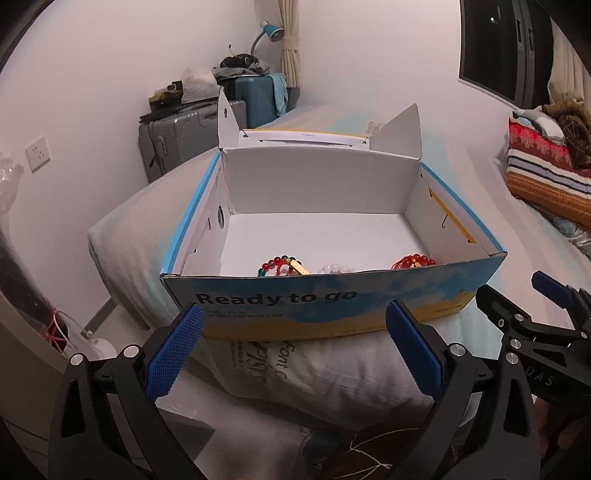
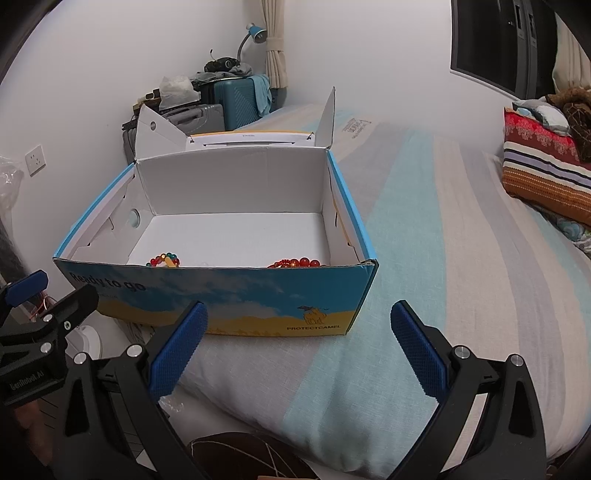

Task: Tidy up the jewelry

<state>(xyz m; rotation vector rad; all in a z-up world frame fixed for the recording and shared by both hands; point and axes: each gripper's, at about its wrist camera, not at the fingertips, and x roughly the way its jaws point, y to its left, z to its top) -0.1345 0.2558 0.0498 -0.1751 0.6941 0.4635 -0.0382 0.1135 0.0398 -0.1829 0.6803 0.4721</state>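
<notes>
An open blue and yellow cardboard box (image 1: 317, 306) (image 2: 236, 299) stands on a striped bed. Inside, near its front wall, lie a red and green bead bracelet with a gold tag (image 1: 282, 265) (image 2: 164, 259), a white bead bracelet (image 1: 338, 268) and a red-orange bead bracelet (image 1: 413, 261) (image 2: 299, 263). My left gripper (image 1: 295, 317) is open and empty in front of the box. My right gripper (image 2: 299, 314) is open and empty, in front of the box's right half. The right gripper also shows at the right edge of the left wrist view (image 1: 524, 295).
The bed (image 2: 461, 295) stretches to the right with a striped pillow (image 2: 546, 173) at its far end. A printed pillow (image 1: 295, 373) lies under the left gripper. Suitcases (image 1: 181, 136) and a blue lamp (image 1: 271, 31) stand by the far wall.
</notes>
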